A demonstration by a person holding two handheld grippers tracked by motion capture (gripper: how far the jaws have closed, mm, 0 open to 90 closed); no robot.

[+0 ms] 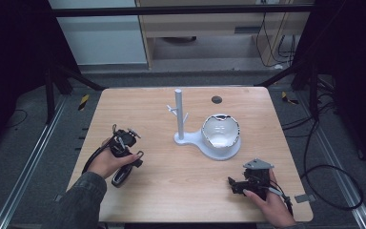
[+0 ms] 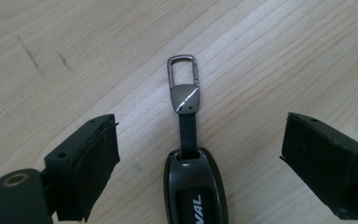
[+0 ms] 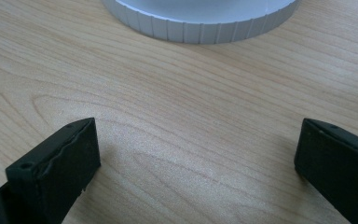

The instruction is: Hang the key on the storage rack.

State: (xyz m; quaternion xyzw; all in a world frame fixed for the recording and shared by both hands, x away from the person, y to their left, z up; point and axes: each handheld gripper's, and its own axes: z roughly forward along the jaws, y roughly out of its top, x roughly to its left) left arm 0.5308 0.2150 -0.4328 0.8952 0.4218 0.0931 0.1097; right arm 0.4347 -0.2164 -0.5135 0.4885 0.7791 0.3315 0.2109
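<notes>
On the near-left part of the wooden table point(image 1: 162, 181) lies a dark car key fob point(image 2: 195, 193) with a short strap and a metal clip point(image 2: 183, 83) at its far end. We judge it light and rigid, with a glossy shell that may slip under the pads; the strap is soft and the clip small and hard. Its flat sides look the surest place to grip, across the body just below the strap.

Our left gripper point(image 2: 200, 163) has its jaws spread wide, and the fob sits between them, touching neither, with the clip pointing away beyond the tips. Our right gripper point(image 3: 196, 172), at the near right, is also spread and holds nothing, with bare wood between its jaws. Just beyond it stands the white stand point(image 1: 205, 143), holding a bowl point(image 1: 220, 130) beside a post.
</notes>
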